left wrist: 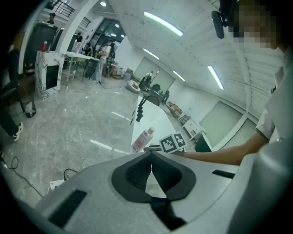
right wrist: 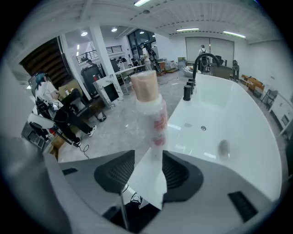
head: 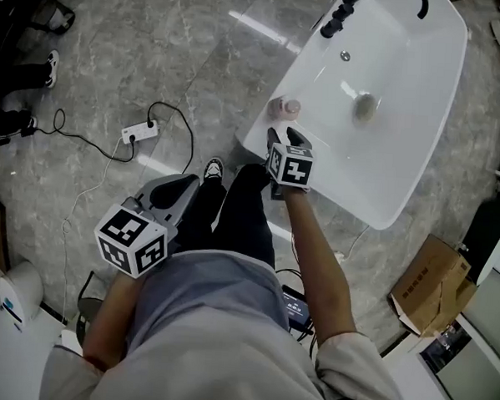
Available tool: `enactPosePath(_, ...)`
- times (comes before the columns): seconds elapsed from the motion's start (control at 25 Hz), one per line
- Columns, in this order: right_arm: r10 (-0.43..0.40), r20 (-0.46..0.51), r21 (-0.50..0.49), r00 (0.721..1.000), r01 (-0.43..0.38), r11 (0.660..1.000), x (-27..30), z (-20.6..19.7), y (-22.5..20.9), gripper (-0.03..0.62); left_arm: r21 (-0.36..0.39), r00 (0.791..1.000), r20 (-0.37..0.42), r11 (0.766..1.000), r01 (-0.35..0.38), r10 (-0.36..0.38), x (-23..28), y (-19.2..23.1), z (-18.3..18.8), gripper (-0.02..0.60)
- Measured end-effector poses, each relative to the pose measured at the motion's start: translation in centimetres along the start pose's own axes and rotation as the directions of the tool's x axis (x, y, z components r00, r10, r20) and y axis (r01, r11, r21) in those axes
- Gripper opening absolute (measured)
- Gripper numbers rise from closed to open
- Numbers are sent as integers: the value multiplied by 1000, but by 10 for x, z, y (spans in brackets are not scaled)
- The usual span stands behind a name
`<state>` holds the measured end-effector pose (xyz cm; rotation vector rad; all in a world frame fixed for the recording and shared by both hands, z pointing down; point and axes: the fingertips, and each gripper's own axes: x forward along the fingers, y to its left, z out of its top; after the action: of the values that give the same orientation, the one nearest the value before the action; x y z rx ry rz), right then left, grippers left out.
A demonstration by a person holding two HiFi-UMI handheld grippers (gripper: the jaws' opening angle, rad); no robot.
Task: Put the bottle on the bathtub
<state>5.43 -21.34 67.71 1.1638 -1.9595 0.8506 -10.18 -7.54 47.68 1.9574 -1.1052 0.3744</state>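
Observation:
A pale bottle with a pinkish cap [head: 283, 109] stands upright on the near left rim of the white bathtub [head: 383, 206]. My right gripper [head: 287, 138] sits just behind it, open, its fingertips a short way off the bottle. In the right gripper view the bottle [right wrist: 151, 109] rises straight ahead of the parted jaws [right wrist: 149, 157], with white tub rim showing between the pads. My left gripper [head: 173, 191] hangs low over the floor beside the person's legs, shut and empty. The left gripper view shows its tips meeting [left wrist: 151, 160], with the bottle [left wrist: 143, 139] far off.
A black tap [head: 339, 14] stands at the tub's far end and a drain plug [head: 365, 106] lies inside. A power strip with cables [head: 141, 132] lies on the marble floor to the left. A cardboard box [head: 425, 284] lies at the right.

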Motion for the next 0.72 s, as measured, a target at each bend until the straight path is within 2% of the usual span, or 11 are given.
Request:
enactPosePath(0.28, 35, 16, -15, 999, -34, 999, -36, -2, 14, 152, 17, 999, 19, 999, 44, -45, -1, -8, 1, 6)
enactPosePath(0.72, 105, 50, 33, 993, -106, 994, -103, -21, 51, 81, 30, 994, 31, 995, 99, -100, -5, -21, -4, 6)
